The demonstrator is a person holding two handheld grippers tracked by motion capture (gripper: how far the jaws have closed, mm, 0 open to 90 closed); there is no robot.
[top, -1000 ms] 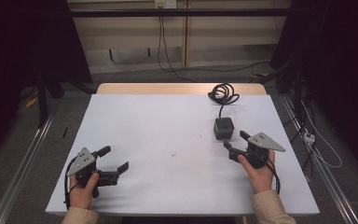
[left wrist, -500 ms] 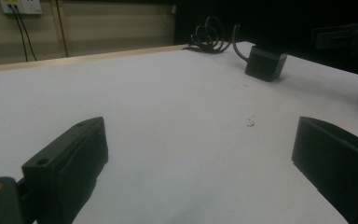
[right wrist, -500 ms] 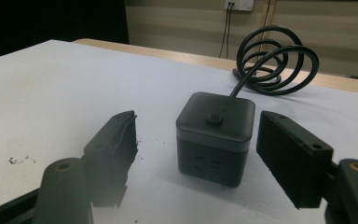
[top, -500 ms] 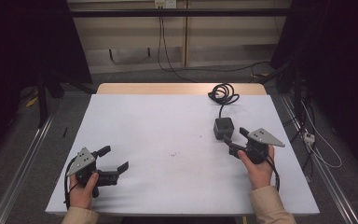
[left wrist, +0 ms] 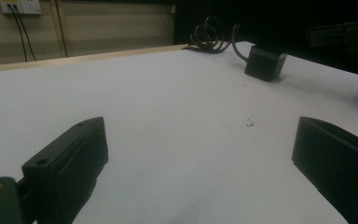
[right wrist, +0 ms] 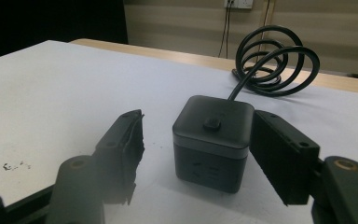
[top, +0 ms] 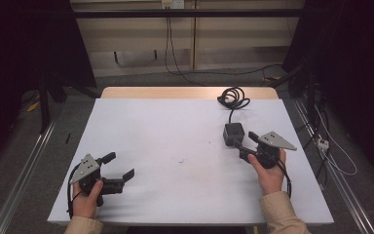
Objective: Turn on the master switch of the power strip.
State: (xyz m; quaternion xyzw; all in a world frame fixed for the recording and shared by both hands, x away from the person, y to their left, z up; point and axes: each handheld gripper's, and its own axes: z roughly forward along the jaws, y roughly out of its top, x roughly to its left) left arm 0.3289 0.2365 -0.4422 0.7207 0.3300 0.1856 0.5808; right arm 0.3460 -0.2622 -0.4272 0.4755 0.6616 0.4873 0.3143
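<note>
Item: small black plastic cube with top button and coiled cord [right wrist: 213, 141], on white worktop [top: 175, 141].
Right gripper [right wrist: 198, 154] fingers wide, straddling it; centre yourself, then close squarely. Left gripper [top: 120, 167] fingers wide, empty.

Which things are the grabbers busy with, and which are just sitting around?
In the job:
- small black plastic cube with a top button, between the open jaws of the right gripper
- its coiled black cable

Just about:
- left gripper, open over bare white table
- dark smudge on the tabletop
</note>
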